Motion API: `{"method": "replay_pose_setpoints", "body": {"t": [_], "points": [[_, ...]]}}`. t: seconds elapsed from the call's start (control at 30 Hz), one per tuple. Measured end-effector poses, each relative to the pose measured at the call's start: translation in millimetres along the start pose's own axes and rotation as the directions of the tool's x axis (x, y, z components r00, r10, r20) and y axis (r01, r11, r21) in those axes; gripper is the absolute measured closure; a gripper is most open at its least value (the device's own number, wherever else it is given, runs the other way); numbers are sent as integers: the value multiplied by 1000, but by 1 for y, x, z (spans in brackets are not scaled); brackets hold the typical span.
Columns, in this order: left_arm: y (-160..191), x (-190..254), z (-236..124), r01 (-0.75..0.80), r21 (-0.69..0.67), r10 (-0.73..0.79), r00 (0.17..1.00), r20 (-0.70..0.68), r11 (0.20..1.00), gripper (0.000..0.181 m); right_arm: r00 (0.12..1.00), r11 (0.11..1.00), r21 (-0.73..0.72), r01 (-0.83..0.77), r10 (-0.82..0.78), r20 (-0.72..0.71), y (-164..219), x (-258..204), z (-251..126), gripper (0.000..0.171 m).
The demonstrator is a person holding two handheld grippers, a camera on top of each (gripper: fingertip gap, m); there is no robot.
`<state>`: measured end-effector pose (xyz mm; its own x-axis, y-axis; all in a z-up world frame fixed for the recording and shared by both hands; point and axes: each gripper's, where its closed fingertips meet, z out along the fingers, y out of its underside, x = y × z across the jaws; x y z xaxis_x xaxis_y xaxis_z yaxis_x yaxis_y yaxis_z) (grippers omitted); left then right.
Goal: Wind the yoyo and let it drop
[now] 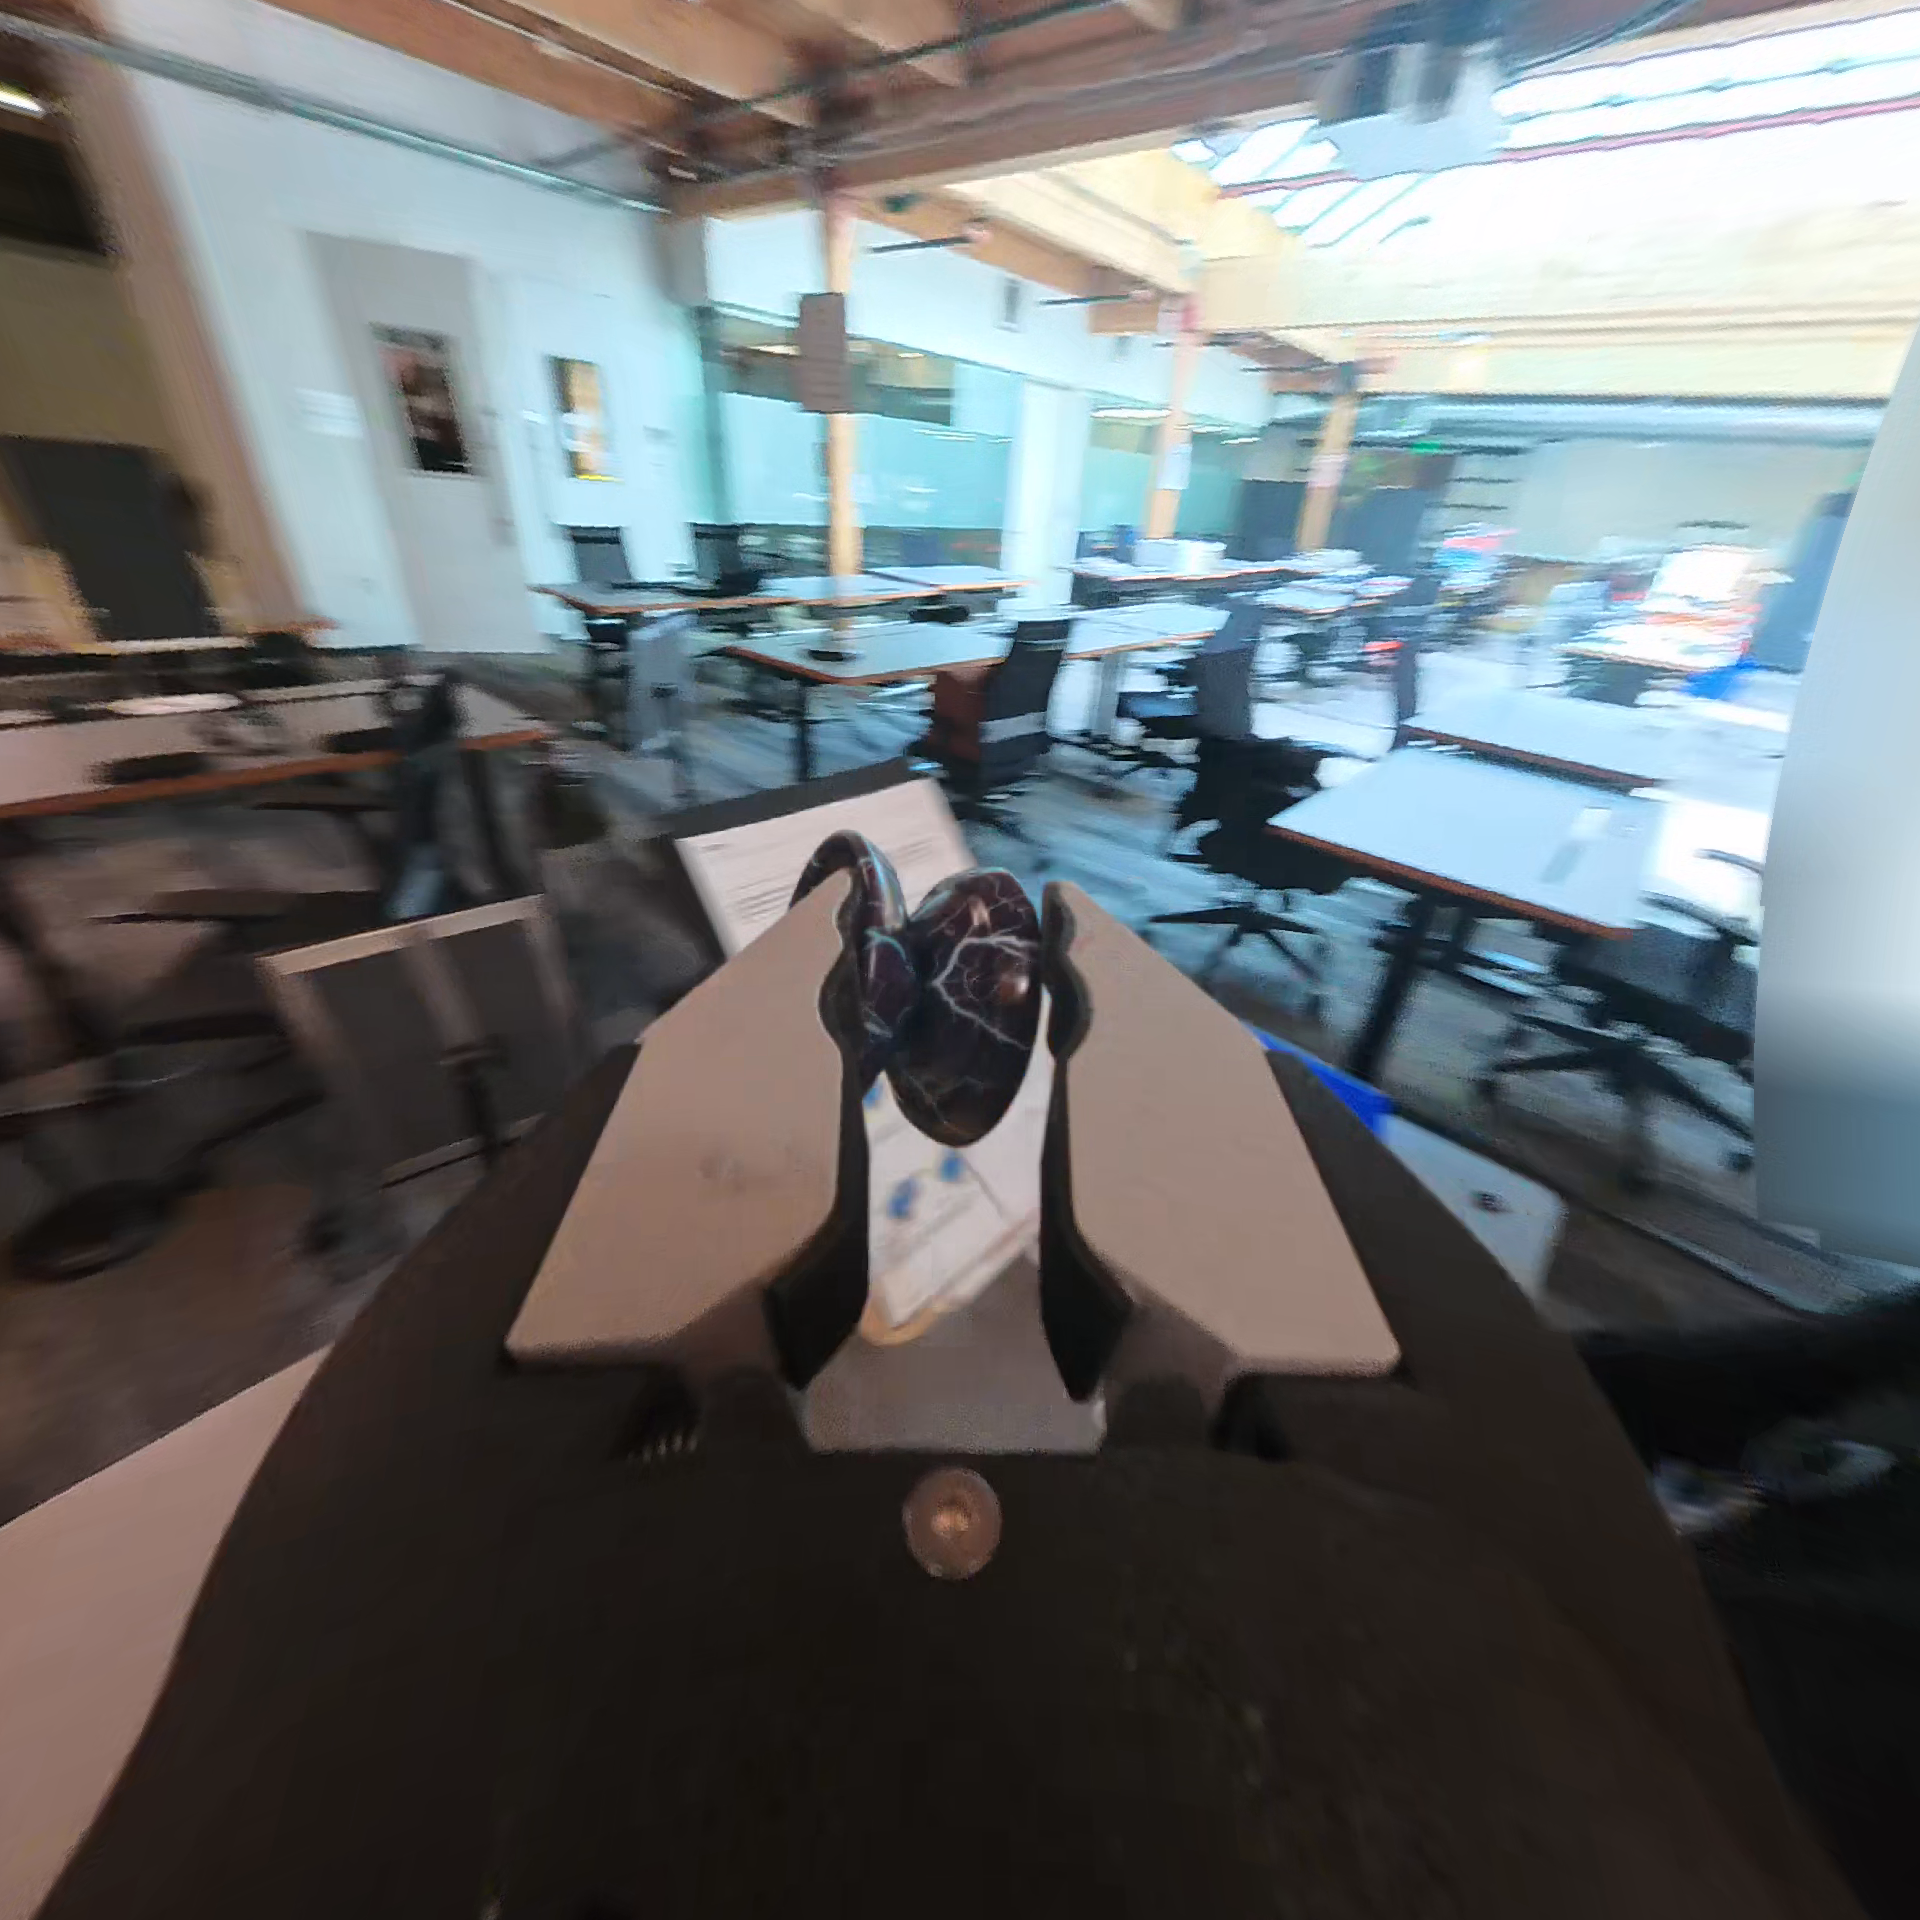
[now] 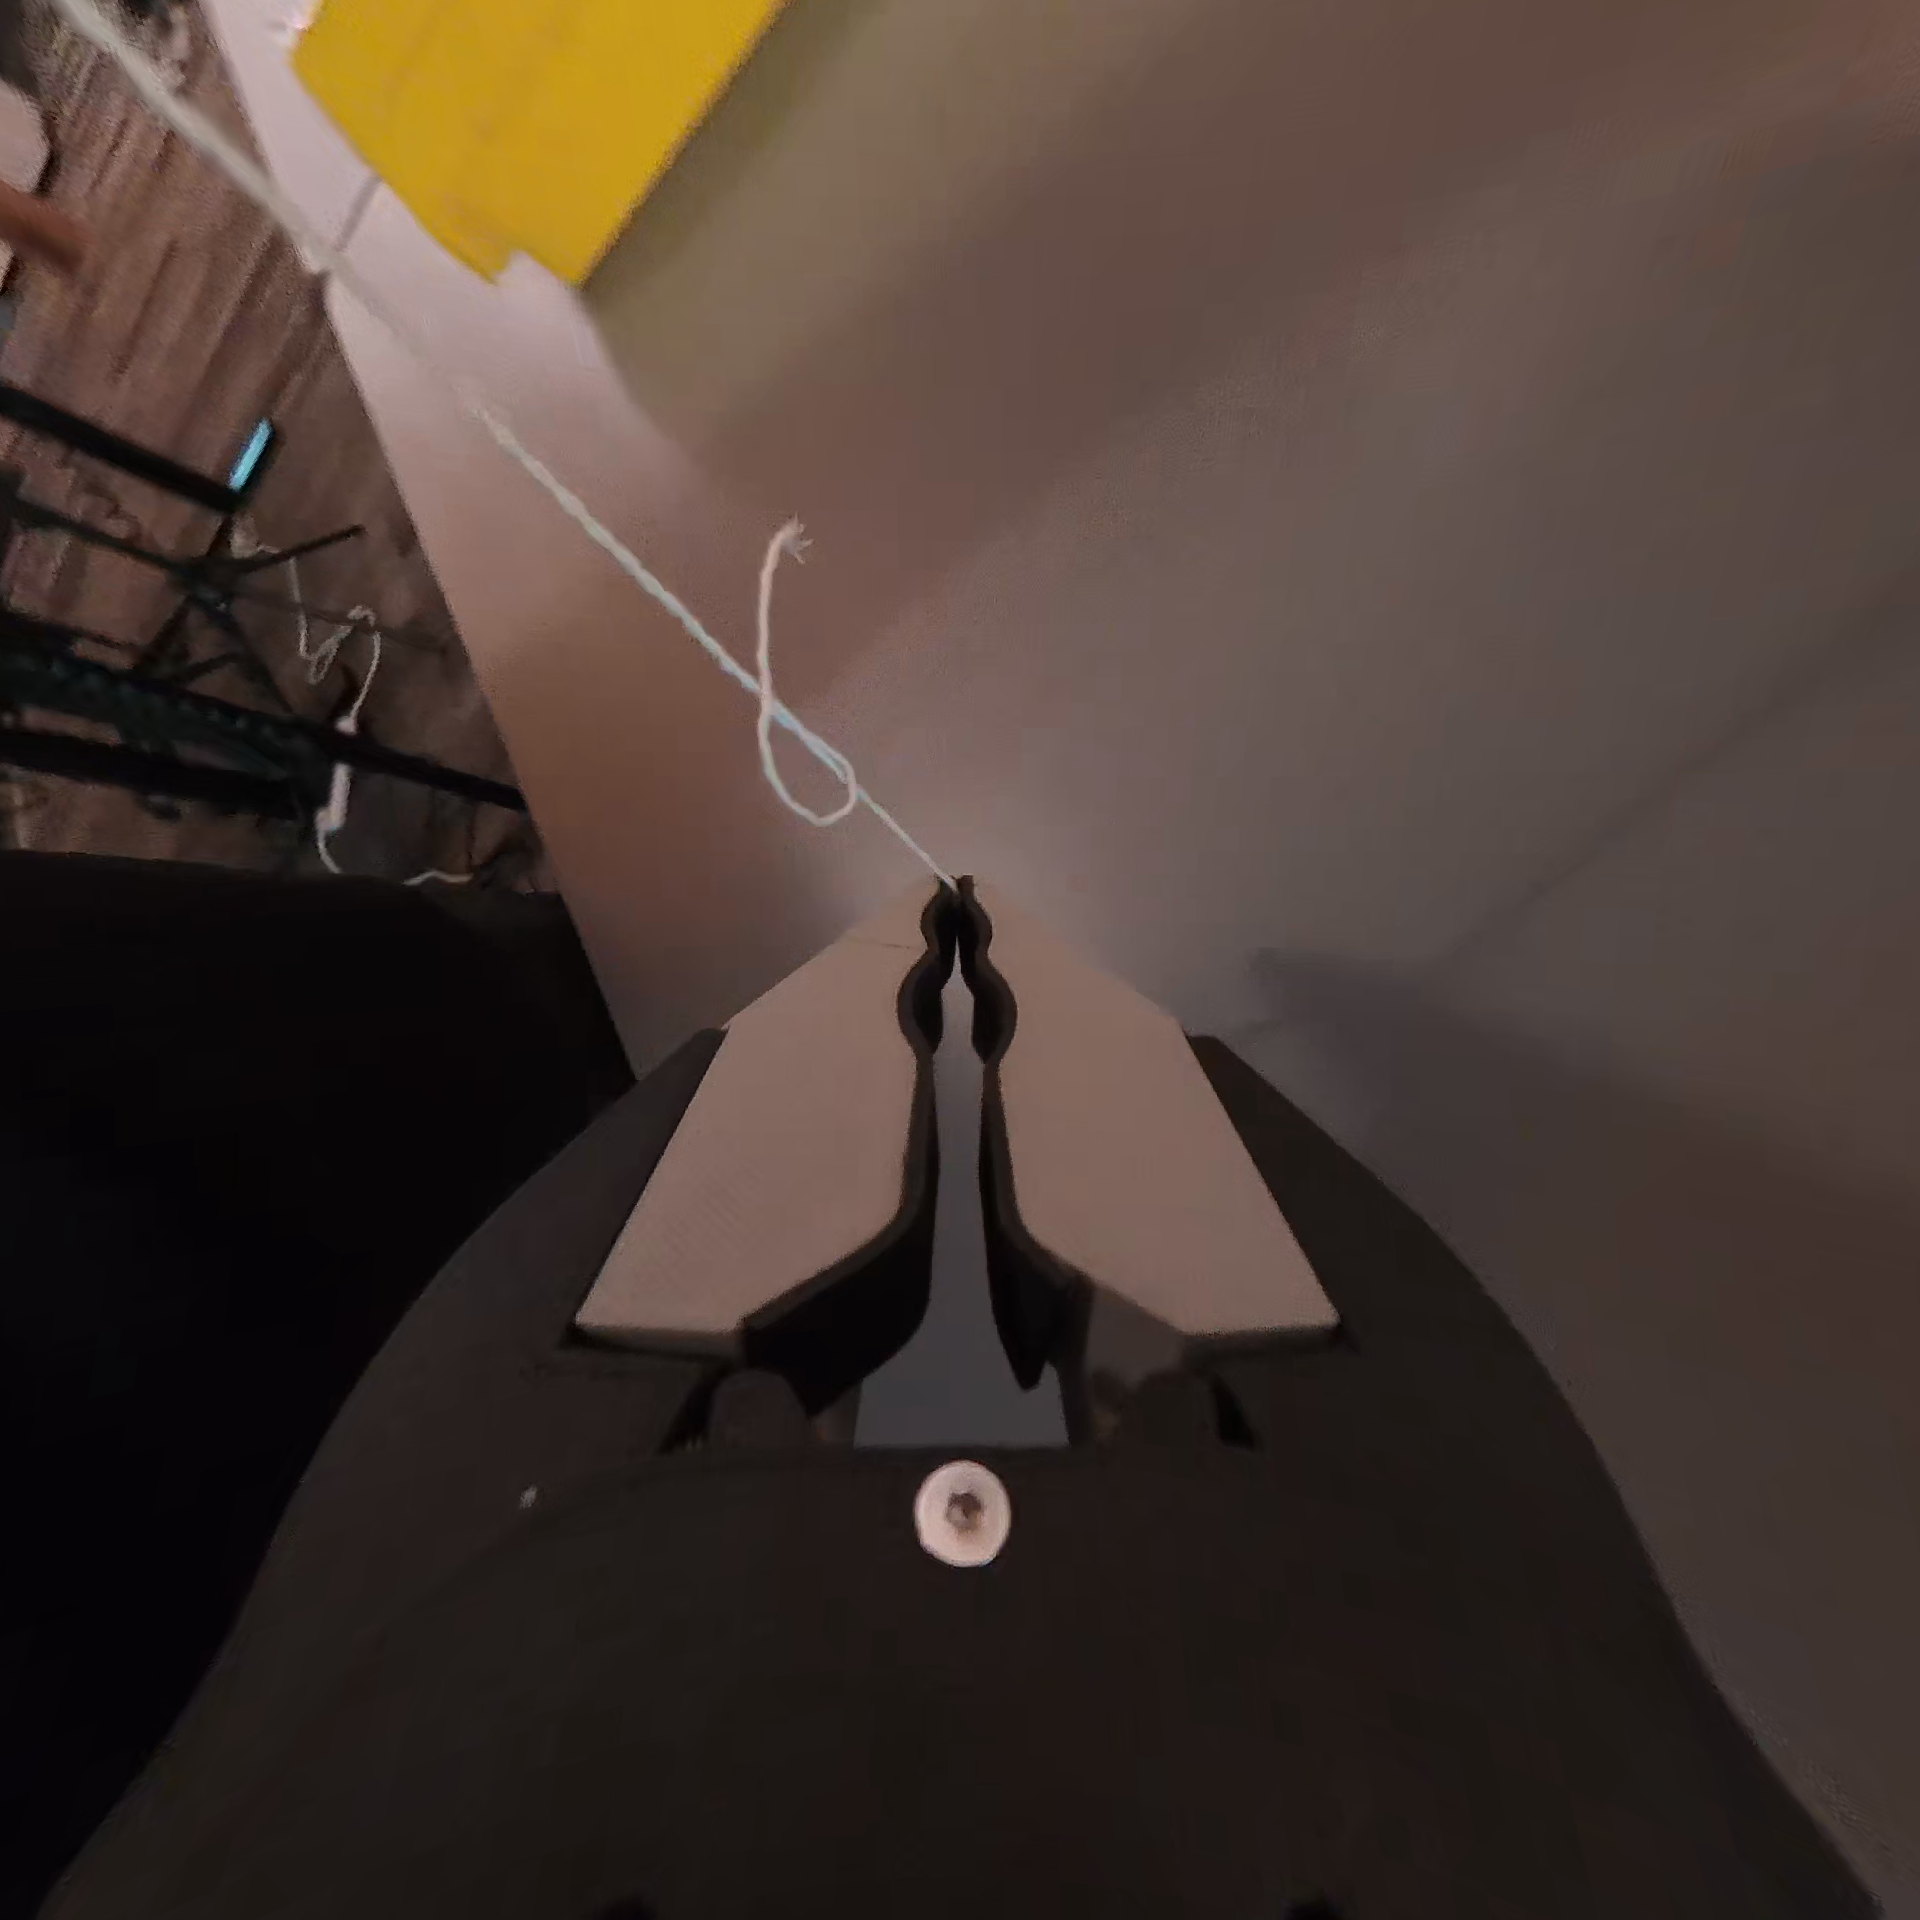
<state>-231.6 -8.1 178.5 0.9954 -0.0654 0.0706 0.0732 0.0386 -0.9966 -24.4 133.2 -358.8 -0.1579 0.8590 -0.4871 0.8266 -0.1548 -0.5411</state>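
In the left wrist view my left gripper [image 1: 951,961] is shut on a dark purple yoyo [image 1: 961,1013] with white lightning marks, held edge-up between the fingertips, high above the floor. In the right wrist view my right gripper [image 2: 954,891] is shut on the end of the white yoyo string [image 2: 665,597]. The string runs taut from the fingertips up to the upper left corner. A small loose loop with a frayed tail [image 2: 790,717] sits on the string just beyond the tips. The yoyo does not show in the right wrist view.
The left wrist view looks over an office with white desks [image 1: 1455,821] and black chairs [image 1: 1236,810]; a paper sheet on a stand [image 1: 831,862] is behind the yoyo. The right wrist view shows a white table surface [image 2: 1247,520], a yellow sheet [image 2: 520,114] and a black rack [image 2: 156,675] at the left. The grippers' ends are close to 60 cm from one another.
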Motion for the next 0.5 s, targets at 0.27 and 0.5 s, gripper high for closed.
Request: {"method": "replay_pose_setpoints", "body": {"t": [0.27, 0.5], "points": [[27, -111, -65, -36, -59, 56, 922, 384, 998, 151, 931, 970, 18, -241, 236, -277, 80, 85, -104, 171], [65, -176, -112, 59, -75, -8, 837, 547, 995, 152, 850, 915, 83, -395, 398, -346, 138, 117, -176, 171]]}}
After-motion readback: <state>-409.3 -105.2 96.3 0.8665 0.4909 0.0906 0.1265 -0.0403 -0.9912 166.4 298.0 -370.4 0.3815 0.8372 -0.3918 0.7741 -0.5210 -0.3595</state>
